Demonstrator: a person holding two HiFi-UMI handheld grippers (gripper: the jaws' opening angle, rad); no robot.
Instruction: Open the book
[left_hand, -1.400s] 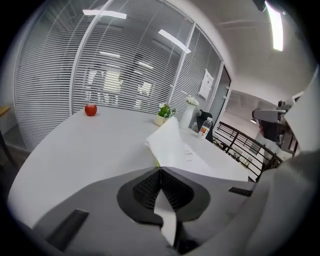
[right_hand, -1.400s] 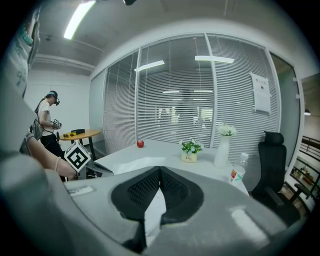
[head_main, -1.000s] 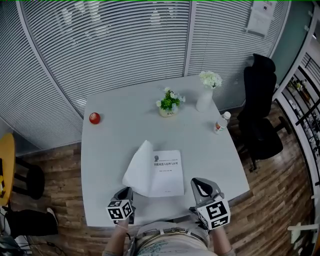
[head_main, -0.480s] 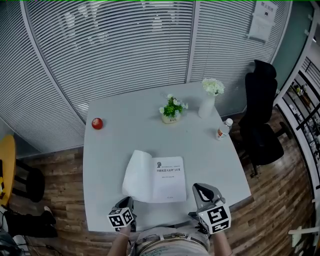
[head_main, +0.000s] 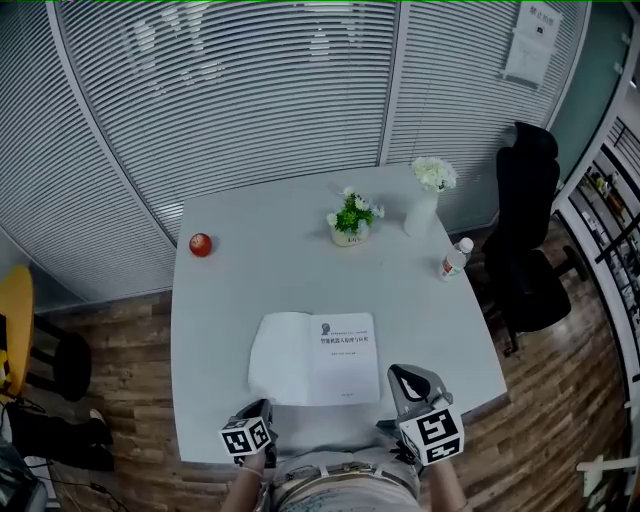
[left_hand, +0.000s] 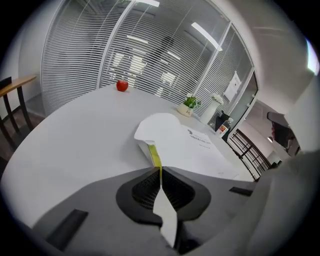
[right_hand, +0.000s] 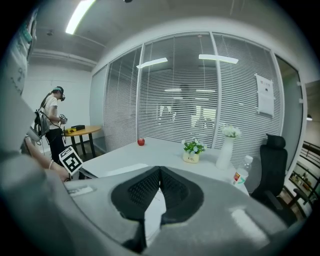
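Since a second ago the cover has dropped flat, so the book lies open at the table's near edge, which I judge essentially done; my left gripper is opening with the cover's corner still between its jaws, and my right gripper is closed and empty.

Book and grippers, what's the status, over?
Left gripper jaws opening, book cover edge between them. Right gripper shut, empty. Book lies open flat. Nothing in the way.

Head view: high above, facing steeply down; takes in the whole counter. Left gripper view: low at the near edge, close to the book, facing across it. Right gripper view: low, almost level, facing the blinds. All share the apple and plant.
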